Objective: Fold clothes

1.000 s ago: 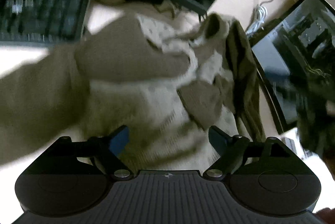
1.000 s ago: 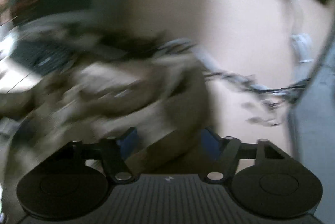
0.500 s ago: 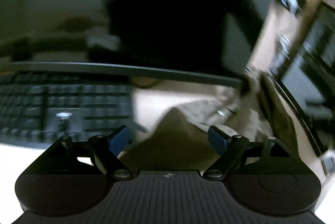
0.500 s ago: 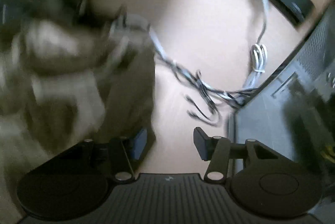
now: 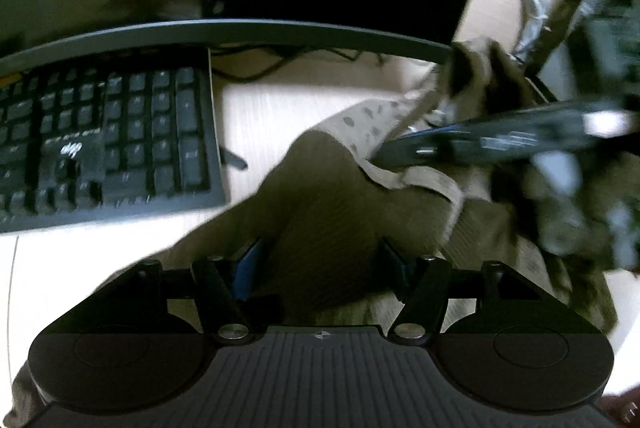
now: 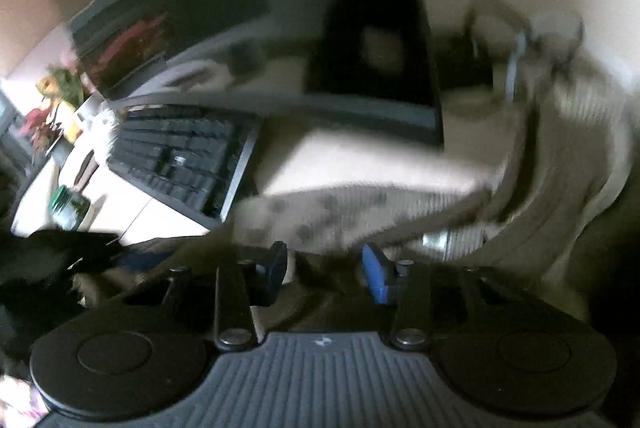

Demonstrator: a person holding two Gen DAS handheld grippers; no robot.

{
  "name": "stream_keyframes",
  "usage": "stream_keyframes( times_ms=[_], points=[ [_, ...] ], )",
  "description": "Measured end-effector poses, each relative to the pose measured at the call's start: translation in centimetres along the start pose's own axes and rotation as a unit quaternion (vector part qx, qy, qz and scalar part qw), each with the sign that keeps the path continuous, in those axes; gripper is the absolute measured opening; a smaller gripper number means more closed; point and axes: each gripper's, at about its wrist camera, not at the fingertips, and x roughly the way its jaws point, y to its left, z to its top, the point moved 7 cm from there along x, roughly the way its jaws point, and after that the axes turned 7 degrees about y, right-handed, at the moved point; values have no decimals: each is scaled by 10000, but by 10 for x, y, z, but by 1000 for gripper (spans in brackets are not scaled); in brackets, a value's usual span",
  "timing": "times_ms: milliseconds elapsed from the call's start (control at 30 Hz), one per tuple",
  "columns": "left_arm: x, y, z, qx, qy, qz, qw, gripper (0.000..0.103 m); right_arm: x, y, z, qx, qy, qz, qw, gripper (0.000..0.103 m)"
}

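Note:
A knit sweater (image 5: pixel 320 196), olive-brown with a beige dotted panel (image 5: pixel 368 124), lies crumpled on the light desk (image 5: pixel 272 108). My left gripper (image 5: pixel 320 260) is open, low over the sweater, and a raised fold of brown knit fills the space between its fingers. In the left wrist view my right gripper shows as a dark blurred shape (image 5: pixel 480 144) on the dotted panel. In the right wrist view the right gripper (image 6: pixel 326 272) stands open with a narrowed gap over dark cloth, the dotted panel (image 6: pixel 320 208) just ahead of it.
A black keyboard (image 5: pixel 100 140) lies left of the sweater, also seen as the keyboard (image 6: pixel 180 160). A dark monitor (image 6: pixel 360 40) stands behind. Cables (image 5: pixel 536 0) and a dark case (image 5: pixel 600 8) are at the right. A green-capped bottle (image 6: pixel 66 204) stands at the far left.
Both views swung fast. The left gripper came back down onto the sweater beside the keyboard. The right gripper turned from the cables toward the monitor and keyboard, its gap narrower than a second ago.

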Motion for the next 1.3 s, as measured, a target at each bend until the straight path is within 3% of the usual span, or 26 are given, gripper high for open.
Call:
stream_keyframes(
  times_ms=[133,233,333,467,500,667,833,867,900,933,967,1000,1067,1100,1133,1200,1300],
  points=[
    [-37,1,-22,228,-85,275,9993,75,5,14,-12,557,234,1046,9927,65],
    [-60,-6,-28,479,-306,339,9978,87,7,25,-19,970,408,1822,9776,68],
    [-79,-14,-25,746,-540,417,9949,89,7,34,-26,1374,579,2582,9545,68],
    [-102,-30,-17,1114,-937,450,9883,95,-22,59,-11,1796,134,3790,9077,68],
    [-107,-34,-14,1217,-1045,420,9861,95,-31,64,-8,1773,57,3908,9032,68],
    [-103,-49,1,1717,-1195,258,9775,99,-62,96,-6,1356,-52,4069,9033,68],
    [-81,-56,4,1782,-977,-337,9785,98,-86,115,-19,1097,18,4150,9032,68],
    [-78,-59,-3,1821,-851,-350,9790,95,-90,118,-23,1045,50,4111,9056,68],
    [-74,-62,-10,1860,-725,-364,9792,85,-94,119,-27,917,71,3954,9139,68],
    [-71,-65,-18,1899,-599,-377,9792,77,-100,119,-31,766,89,3759,9235,68],
    [-67,-68,-25,1937,-473,-391,9791,75,-107,116,-34,544,21,3422,9380,68],
    [-64,-69,-33,1928,-353,-412,9797,75,-115,112,-36,300,-74,3037,9523,68],
    [-59,-59,-50,1635,-179,-496,9851,75,-123,99,-34,-260,-371,1826,9822,68],
    [-59,-55,-53,1461,-204,-539,9876,75,-128,91,-32,-543,-524,1177,9902,68],
    [-60,-51,-56,1286,-230,-582,9897,75,-127,81,-31,-813,-630,486,9935,68],
    [-61,-43,-62,935,-280,-667,9930,73,-118,58,-26,-1194,-739,-737,9873,68],
    [-63,-31,-70,406,-355,-793,9954,73,-83,24,-22,-1205,-629,-1381,9811,68]
  ],
)
